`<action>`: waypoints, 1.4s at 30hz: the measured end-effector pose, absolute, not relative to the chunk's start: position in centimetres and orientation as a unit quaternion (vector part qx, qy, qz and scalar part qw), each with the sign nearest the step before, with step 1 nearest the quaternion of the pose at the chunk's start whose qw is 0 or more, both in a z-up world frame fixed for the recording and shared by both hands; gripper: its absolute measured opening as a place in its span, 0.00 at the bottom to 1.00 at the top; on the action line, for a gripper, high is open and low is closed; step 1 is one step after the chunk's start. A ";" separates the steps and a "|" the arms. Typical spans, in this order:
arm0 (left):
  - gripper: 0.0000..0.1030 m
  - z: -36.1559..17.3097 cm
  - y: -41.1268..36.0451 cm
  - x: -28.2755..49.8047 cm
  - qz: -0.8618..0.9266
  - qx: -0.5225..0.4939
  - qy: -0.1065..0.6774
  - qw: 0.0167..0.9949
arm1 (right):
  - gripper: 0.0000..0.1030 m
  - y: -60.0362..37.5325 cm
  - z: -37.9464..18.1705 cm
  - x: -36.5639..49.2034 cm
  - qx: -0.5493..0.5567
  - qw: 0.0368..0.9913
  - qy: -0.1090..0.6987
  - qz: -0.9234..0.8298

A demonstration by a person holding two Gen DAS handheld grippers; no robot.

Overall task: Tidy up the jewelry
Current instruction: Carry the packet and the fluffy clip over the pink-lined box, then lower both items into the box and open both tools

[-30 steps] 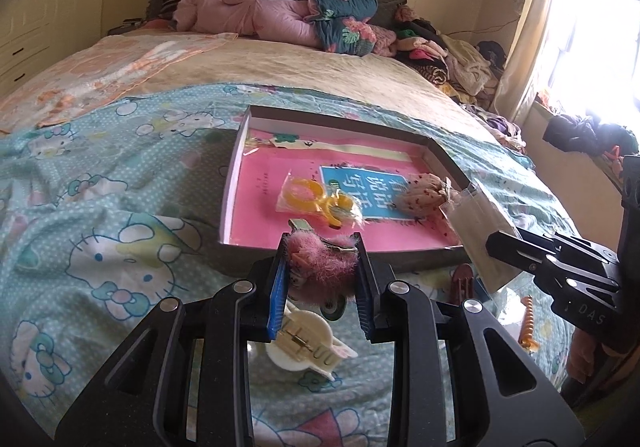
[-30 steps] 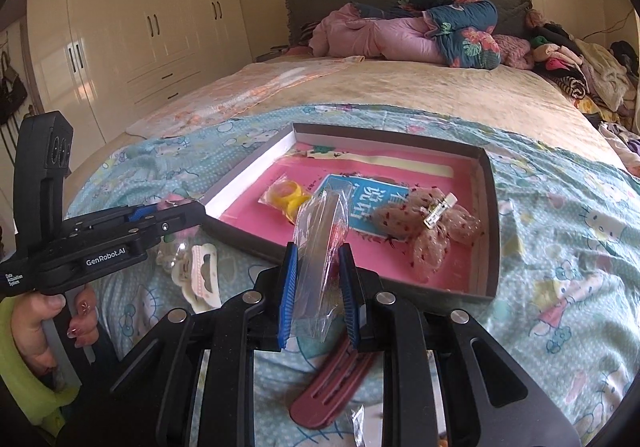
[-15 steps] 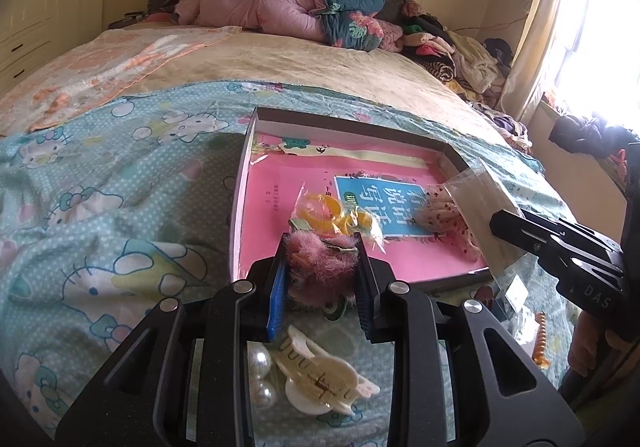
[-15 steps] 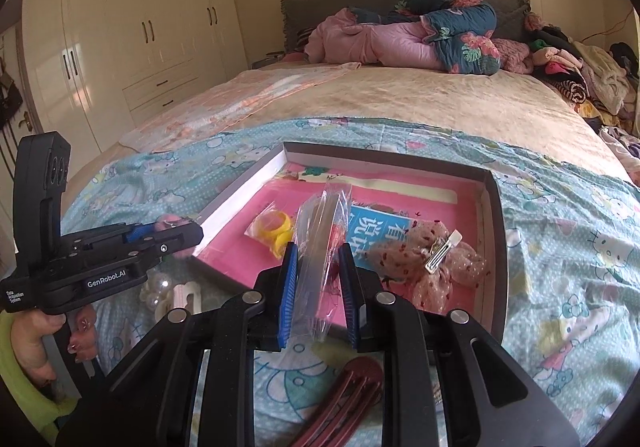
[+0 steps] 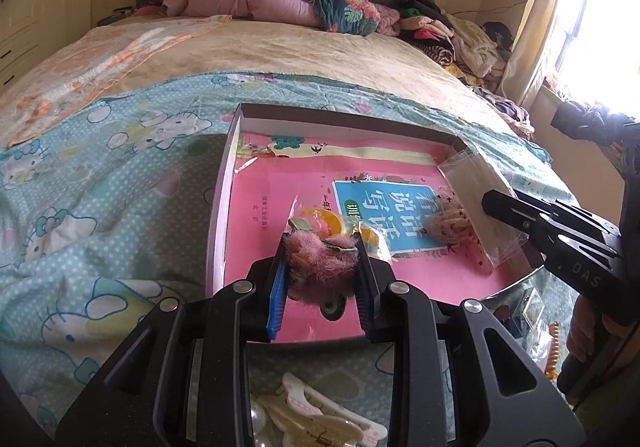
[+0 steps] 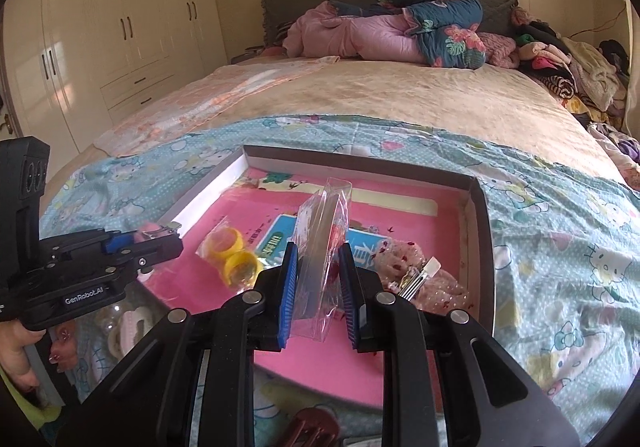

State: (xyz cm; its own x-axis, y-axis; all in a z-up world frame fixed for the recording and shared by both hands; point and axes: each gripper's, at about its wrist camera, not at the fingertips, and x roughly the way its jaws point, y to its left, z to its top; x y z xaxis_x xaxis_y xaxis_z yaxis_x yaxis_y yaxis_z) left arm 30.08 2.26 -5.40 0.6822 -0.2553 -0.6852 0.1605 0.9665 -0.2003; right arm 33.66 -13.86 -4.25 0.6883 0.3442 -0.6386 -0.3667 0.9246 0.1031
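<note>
clear bag [image 6: 322, 247] upright (edge-on), tray [image 6: 478, 243] beyond

Pink fluffy hair clip [image 5: 322, 267] is clamped above the box's [image 5: 224, 183] pink floor. Clear plastic packet [image 6: 320, 247] is held upright over it. Yellow rings [image 6: 232, 253] and dotted bow clip [image 6: 420, 279] are lying inside.

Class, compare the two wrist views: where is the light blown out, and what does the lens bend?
Left wrist view: the window is overexposed to white, and the lens curves the box rim. Right wrist view: even light, a soft sheen on the wardrobe doors, dark corners, bowed edges.
</note>
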 end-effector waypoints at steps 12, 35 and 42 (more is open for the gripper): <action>0.21 -6.4 2.0 31.6 -0.113 -0.052 0.397 0.909 | 0.20 -13.9 -5.4 36.4 -0.015 0.919 0.356 0.167; 0.21 -7.3 0.6 31.2 -0.118 -0.020 0.402 0.908 | 0.23 -13.3 -8.6 36.9 -0.011 0.902 0.402 0.159; 0.21 -7.4 -0.4 31.0 -0.130 -0.014 0.402 0.906 | 0.23 -13.8 -8.4 35.6 -0.014 0.905 0.399 0.145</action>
State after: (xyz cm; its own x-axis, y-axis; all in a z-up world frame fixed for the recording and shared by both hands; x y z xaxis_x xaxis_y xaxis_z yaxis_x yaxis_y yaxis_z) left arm 31.00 -0.37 -7.37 0.6439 -0.2468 -0.7243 0.2236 0.9659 -0.1303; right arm 35.62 -13.79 -8.37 0.6402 0.2514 -0.7259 -0.2737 0.9576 0.0903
